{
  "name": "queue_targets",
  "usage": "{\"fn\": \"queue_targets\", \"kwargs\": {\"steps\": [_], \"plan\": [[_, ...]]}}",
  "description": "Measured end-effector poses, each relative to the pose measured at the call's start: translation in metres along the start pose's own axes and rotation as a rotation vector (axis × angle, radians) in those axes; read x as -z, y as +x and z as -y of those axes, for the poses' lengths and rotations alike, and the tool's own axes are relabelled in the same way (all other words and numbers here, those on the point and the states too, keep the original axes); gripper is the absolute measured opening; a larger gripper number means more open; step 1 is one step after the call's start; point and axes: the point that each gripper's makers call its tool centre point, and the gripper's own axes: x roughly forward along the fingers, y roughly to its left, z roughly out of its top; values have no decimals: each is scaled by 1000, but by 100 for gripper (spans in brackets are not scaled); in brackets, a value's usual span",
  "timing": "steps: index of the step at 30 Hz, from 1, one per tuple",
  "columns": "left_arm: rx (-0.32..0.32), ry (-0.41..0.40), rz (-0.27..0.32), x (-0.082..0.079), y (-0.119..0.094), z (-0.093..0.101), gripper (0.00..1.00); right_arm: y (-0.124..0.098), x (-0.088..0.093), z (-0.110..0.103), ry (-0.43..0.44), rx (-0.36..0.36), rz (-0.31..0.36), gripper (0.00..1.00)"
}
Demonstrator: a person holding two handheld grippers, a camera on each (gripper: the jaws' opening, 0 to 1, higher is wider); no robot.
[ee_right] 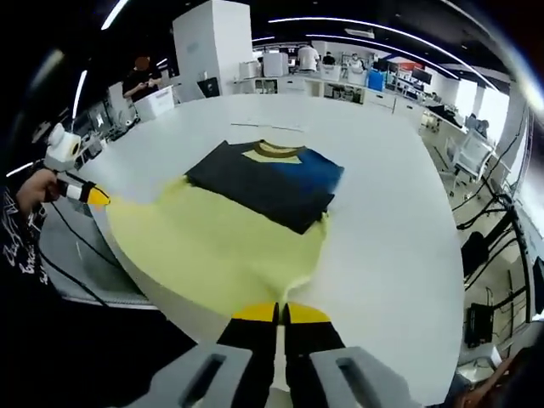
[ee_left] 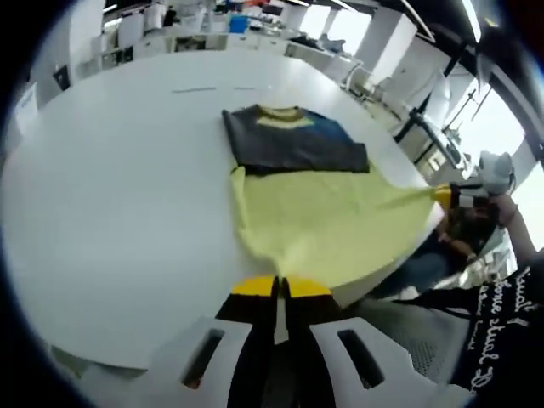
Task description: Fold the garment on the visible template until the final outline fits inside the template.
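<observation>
Large round white table (ee_left: 110, 195) carries a two-tone knit garment (ee_left: 327, 217): pale yellow lower body, dark grey upper part with a blue patch and a yellow collar. The dark upper part lies flat toward the table's middle; the yellow part is drawn taut toward the near edge.

Left gripper (ee_left: 280, 289): yellow-tipped jaws clenched on one yellow hem corner at the table's near edge.

Right gripper (ee_right: 280, 313): jaws likewise pinched on the other hem corner, hem stretched between the two. In the right gripper view the left gripper sits at far left, beside the table edge.
</observation>
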Motion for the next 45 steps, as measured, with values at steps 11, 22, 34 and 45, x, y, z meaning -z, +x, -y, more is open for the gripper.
{"fn": "queue_targets", "kwargs": {"steps": [11, 22, 34, 45], "plan": [[-5, -28, 111, -53, -6, -5, 0, -3, -44, 5, -43, 21, 60, 0], [-32, 0, 191, -104, -3, -16, 0, -2, -92, 24, -94, 46, 127, 0], [-46, 12, 259, -151, 9, -27, 0, 13, -134, 45, -139, 80, 162, 0], [-79, 21, 357, -205, 28, -39, 0, 34, -168, 66, -135, 108, 187, 0]]}}
